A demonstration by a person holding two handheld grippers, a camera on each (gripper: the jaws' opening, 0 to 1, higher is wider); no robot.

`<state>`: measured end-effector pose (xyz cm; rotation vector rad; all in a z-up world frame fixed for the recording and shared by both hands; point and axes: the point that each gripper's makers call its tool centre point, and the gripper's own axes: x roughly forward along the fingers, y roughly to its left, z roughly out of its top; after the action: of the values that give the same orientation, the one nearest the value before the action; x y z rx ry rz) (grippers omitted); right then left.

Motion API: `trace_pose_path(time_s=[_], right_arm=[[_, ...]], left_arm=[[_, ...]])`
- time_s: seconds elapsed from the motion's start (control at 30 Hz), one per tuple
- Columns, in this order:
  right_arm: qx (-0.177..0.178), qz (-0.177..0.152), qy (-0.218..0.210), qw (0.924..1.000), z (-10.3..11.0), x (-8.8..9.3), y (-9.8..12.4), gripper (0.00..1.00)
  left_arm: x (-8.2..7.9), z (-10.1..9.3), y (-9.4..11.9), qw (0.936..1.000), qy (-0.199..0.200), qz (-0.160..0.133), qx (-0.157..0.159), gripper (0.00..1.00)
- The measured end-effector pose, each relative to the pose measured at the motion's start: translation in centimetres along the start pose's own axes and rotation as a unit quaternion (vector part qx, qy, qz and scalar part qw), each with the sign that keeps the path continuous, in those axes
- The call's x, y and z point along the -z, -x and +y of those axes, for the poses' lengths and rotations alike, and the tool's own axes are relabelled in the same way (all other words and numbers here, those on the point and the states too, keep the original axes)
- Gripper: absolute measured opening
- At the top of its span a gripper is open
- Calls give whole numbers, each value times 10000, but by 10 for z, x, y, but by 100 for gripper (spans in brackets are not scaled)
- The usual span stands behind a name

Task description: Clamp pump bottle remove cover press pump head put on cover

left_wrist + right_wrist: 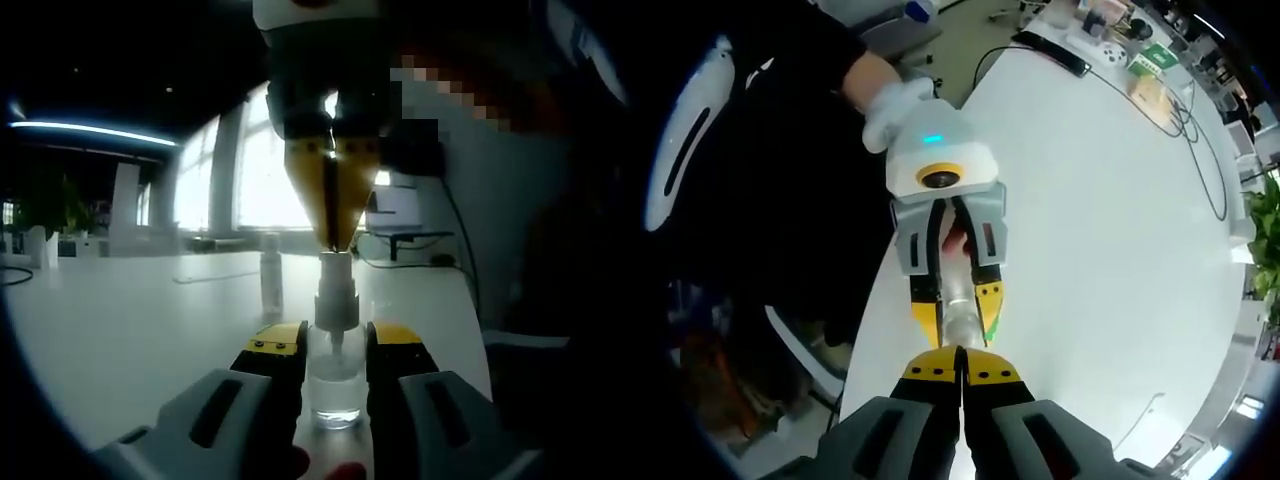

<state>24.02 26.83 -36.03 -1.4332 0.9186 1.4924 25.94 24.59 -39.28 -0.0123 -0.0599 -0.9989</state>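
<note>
A clear pump bottle (335, 385) stands upright on the white table (130, 330). My left gripper (335, 345) is shut on the bottle's body, one yellow-tipped jaw on each side. Its white pump head (335, 290) rises above the jaws. My right gripper (333, 235) comes straight down from above, shut, its tips resting on top of the pump head. A slim clear cover (270, 275) stands on the table just behind and to the left. In the right gripper view, my right gripper (960, 368) points down at the bottle (960, 320), which sits between the left gripper's (958, 300) jaws.
A gloved hand (895, 105) holds the left gripper at the table's edge. Cables (1185, 120) and small boxes (1145, 60) lie at the table's far end, with a plant (1265, 230) beyond. A monitor (395, 210) stands at the back right.
</note>
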Motion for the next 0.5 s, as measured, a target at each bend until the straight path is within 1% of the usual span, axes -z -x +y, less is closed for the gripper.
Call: trace_pose_path(time_s=[0.5], right_arm=[[-3, 20, 65, 10000, 0, 0, 0, 0]], left_arm=[[1, 0, 0, 10000, 64, 15, -6, 15]])
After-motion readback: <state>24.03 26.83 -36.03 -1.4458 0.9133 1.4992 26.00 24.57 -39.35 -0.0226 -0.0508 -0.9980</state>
